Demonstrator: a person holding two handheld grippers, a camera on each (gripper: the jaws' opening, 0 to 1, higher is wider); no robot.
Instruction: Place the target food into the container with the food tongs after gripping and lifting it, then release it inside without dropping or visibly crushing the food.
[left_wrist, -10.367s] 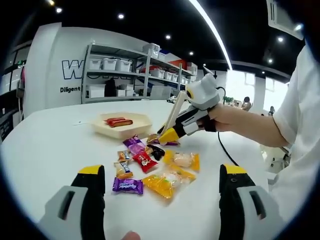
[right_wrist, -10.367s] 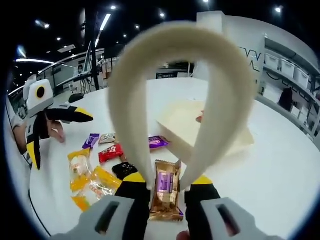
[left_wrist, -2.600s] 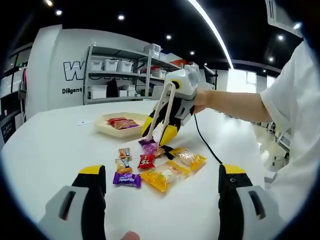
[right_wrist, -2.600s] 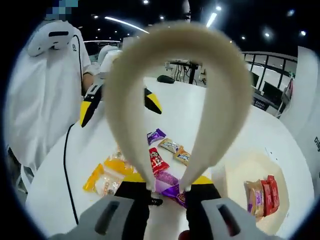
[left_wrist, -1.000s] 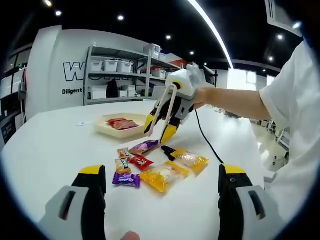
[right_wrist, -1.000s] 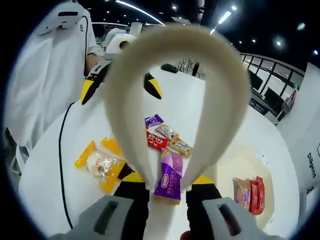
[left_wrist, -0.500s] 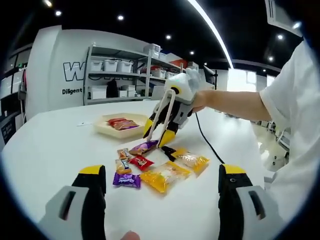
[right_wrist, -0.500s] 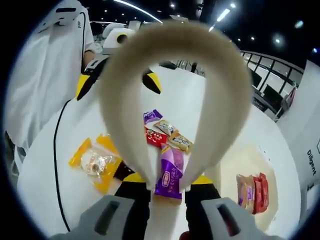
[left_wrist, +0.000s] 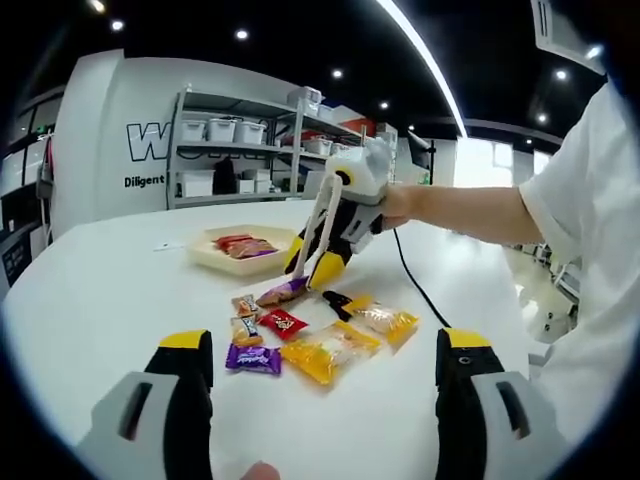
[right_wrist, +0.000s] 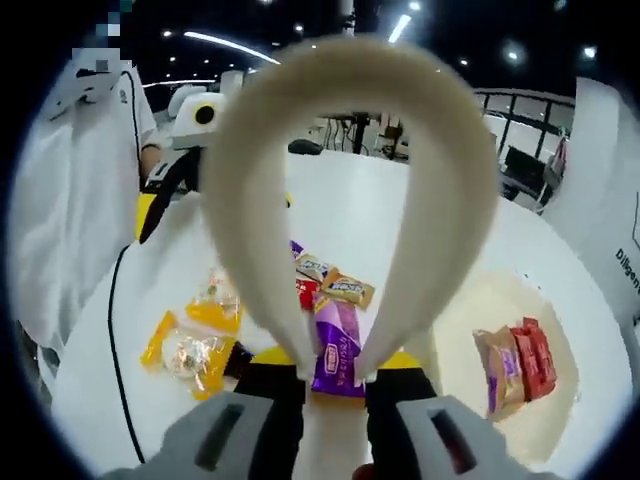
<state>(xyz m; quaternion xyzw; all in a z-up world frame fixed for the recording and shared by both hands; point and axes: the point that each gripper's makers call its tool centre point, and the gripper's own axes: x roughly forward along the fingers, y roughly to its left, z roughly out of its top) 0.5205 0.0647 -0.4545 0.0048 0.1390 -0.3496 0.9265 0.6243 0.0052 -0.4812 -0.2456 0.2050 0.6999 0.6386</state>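
Between the tips of your tongs (right_wrist: 340, 210), just ahead of your right gripper (right_wrist: 335, 375), hangs the purple snack packet (right_wrist: 337, 358). The gripper's jaws are clenched on the two cream arms of the tongs, and the tongs in turn pinch the packet at its near end. Half a second ago the packet still lay close over the pile; now, in the left gripper view, the purple snack packet (left_wrist: 284, 292) has come up clear of the loose sweets, held at a slant below your right gripper (left_wrist: 318, 268). The lift looks done, and the wrapper shows no visible crushing.

Ahead and to the right of your tongs sits the container (right_wrist: 560, 420), a shallow cream tray already holding a brown packet (right_wrist: 500, 375) and a red packet (right_wrist: 535, 360). It has slid nearer to the middle of your right gripper view than a second ago, so you are swinging toward it. Behind and to the left of the tongs stay the yellow packets (right_wrist: 190, 345), the small orange sweet (right_wrist: 345, 288) and the rest of the pile.

Your left gripper (left_wrist: 318, 385) rests low over the table with its jaws spread wide and nothing between them.

What remains, I judge, is to carry the packet over the tray's rim, lower it, and let go there. The grip is on one end only, so a quick swing could shake it loose.
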